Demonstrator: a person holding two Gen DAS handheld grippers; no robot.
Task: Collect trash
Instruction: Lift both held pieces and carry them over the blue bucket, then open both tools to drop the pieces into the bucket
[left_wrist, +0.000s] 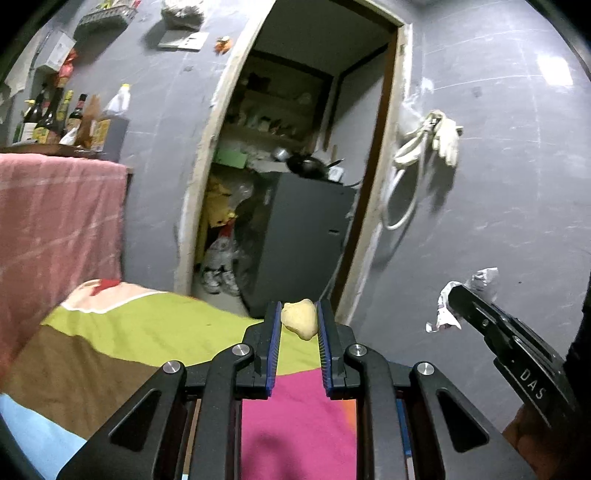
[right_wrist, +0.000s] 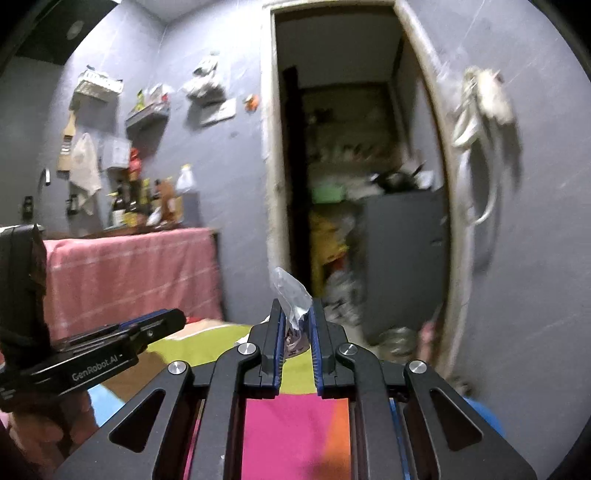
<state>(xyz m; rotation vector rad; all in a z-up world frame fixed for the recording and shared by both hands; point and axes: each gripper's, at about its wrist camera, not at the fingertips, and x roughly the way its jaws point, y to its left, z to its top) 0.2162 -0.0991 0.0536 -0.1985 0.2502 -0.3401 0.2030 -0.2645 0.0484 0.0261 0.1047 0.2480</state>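
My left gripper (left_wrist: 299, 319) is shut on a yellowish crumpled lump of trash (left_wrist: 300, 318), held between its blue pads above a colourful striped cloth (left_wrist: 155, 332). My right gripper (right_wrist: 295, 321) is shut on a clear and silvery plastic wrapper (right_wrist: 291, 291) that sticks up past its fingertips. In the left wrist view the right gripper (left_wrist: 458, 299) shows at the right with the crinkled wrapper (left_wrist: 480, 284) in its tip. In the right wrist view the left gripper (right_wrist: 162, 321) shows at the left, seen side-on.
A grey wall with an open doorway (left_wrist: 295, 166) is ahead, with a dark cabinet (left_wrist: 299, 240) and clutter inside. A table under a pink cloth (left_wrist: 59, 221) holds bottles (left_wrist: 55, 118) at the left. A glove and cable (left_wrist: 439, 140) hang on the wall at the right.
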